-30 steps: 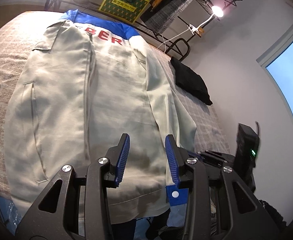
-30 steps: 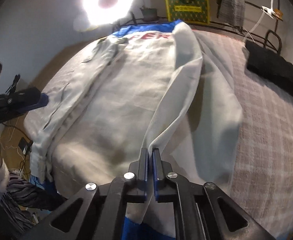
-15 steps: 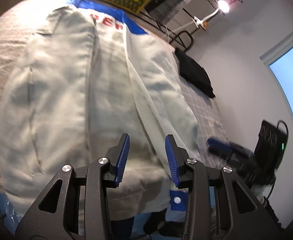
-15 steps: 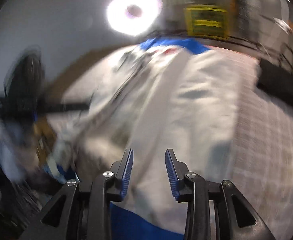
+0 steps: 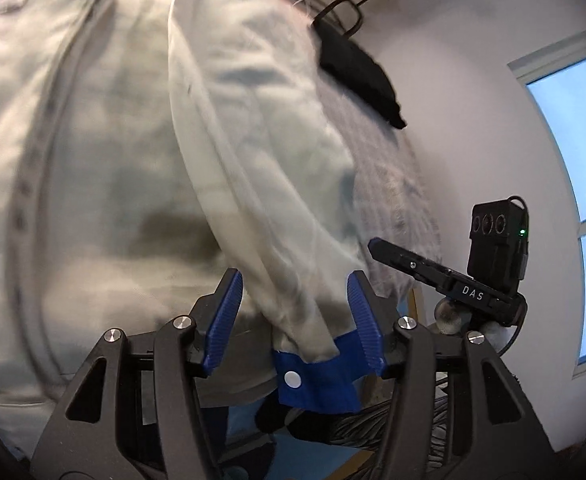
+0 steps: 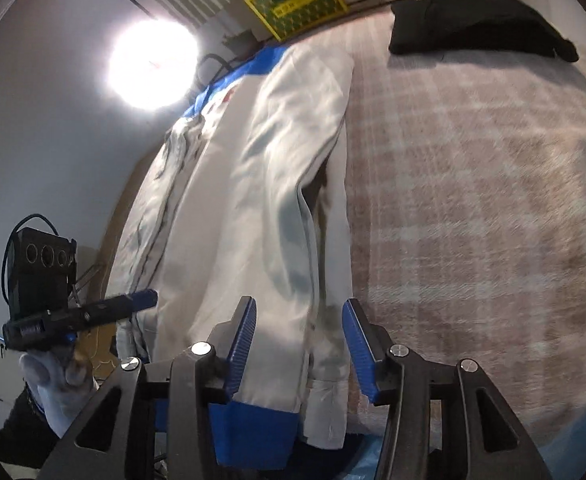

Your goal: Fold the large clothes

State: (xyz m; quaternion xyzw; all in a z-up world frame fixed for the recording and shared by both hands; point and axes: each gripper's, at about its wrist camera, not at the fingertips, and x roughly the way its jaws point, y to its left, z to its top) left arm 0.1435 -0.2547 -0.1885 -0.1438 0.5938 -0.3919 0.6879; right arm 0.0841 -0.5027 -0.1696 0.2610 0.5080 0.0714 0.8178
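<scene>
A large pale grey jacket point(image 5: 105, 152) with blue collar and cuffs lies lengthwise on the bed; it also shows in the right wrist view point(image 6: 253, 184). One sleeve point(image 5: 261, 184) is folded over the body, its blue cuff point(image 5: 317, 376) hanging at the near edge. My left gripper point(image 5: 295, 312) is open, its jaws either side of the sleeve end. My right gripper point(image 6: 299, 344) is open over the sleeve near its blue cuff point(image 6: 253, 432). Each gripper shows in the other's view: the right point(image 5: 445, 276), the left point(image 6: 81, 316).
A plaid bedspread point(image 6: 473, 200) covers the bed right of the jacket. A black folded garment point(image 6: 477, 28) lies at the far right corner. A bright lamp point(image 6: 153, 68) and a yellow box point(image 6: 293, 0) stand beyond the bed head. A window point(image 5: 581, 160) is on the right wall.
My right gripper has let go of the sleeve and opened; the sleeve now lies on the jacket. Both grippers have moved lower and nearer the jacket's near edge.
</scene>
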